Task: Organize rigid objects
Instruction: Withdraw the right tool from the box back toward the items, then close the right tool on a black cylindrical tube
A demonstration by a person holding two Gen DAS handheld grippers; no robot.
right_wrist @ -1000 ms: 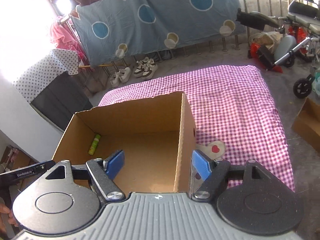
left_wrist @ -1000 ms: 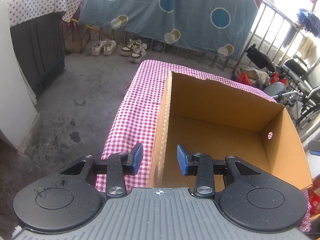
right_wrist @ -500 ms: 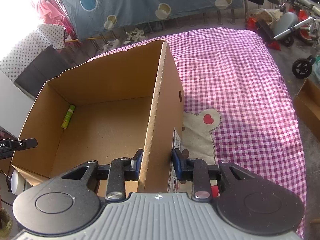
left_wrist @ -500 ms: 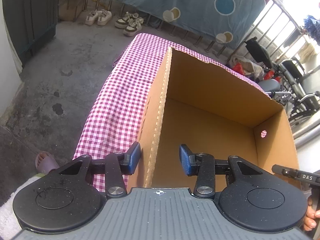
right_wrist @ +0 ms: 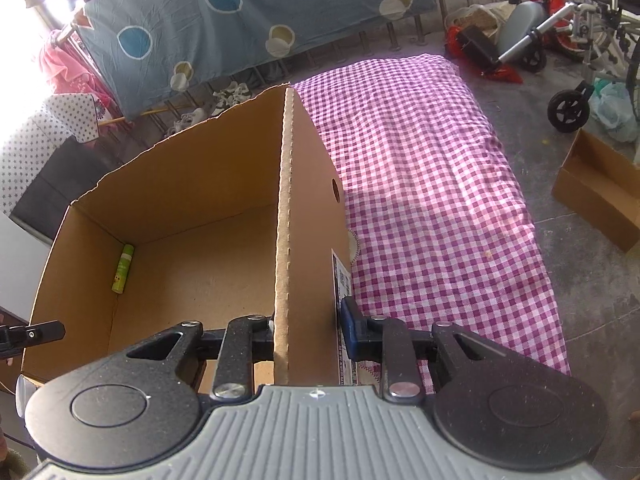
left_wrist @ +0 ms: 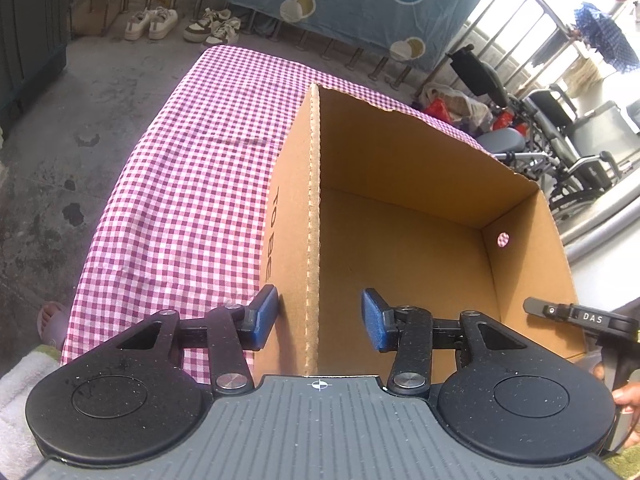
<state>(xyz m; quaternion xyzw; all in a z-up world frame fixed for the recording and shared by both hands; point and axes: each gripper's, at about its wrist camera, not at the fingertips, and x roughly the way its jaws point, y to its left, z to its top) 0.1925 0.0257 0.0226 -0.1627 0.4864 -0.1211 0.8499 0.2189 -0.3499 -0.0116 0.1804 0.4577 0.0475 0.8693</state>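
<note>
Box (right_wrist: 224,216) wall clamped by right tool (right_wrist: 306,330); left tool (left_wrist: 318,318) opening astride wall.

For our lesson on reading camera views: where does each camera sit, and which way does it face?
Left wrist: on the left hand-held gripper, looking down along the cardboard box's left wall; jaws straddle it, opening.
Right wrist: on the right hand-held gripper, looking down the box's right wall, clamped on it.
Shared: box, checked cloth; each glimpses the other gripper.

Right gripper (right_wrist: 306,330) clamped on wall of box (right_wrist: 192,184), frame centre; green tube (right_wrist: 122,269) inside at left.
</note>
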